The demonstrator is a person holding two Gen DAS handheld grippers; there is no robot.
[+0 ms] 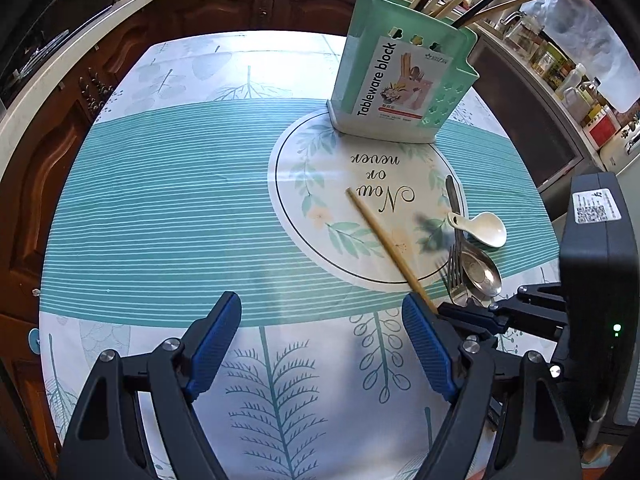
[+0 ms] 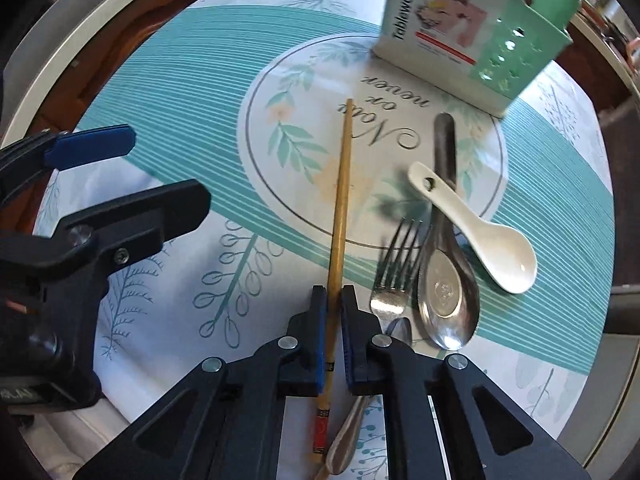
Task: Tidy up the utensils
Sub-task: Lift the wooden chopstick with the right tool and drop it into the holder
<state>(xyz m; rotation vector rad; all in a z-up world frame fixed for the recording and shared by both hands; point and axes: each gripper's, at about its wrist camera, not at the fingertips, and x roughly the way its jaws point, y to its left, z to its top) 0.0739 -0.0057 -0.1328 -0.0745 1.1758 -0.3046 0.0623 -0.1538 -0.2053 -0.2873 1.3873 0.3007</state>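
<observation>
the left claw (image 1: 320, 344) hangs wide open and empty over bare cloth, the chopstick (image 2: 340, 216) off to its right. that stick runs lengthwise straight ahead between the right claw (image 2: 334, 308) pads, which are nearly closed on it, so the right hand has it. right of that claw lie fork (image 2: 394, 268), spoons, and the holder (image 2: 516, 56) beyond.

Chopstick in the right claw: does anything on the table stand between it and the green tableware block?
Nothing visible does. The right claw is shut on the chopstick, and bare tablecloth lies from its tip to the tableware block. The fork, metal spoon and white spoon lie off to one side.
</observation>
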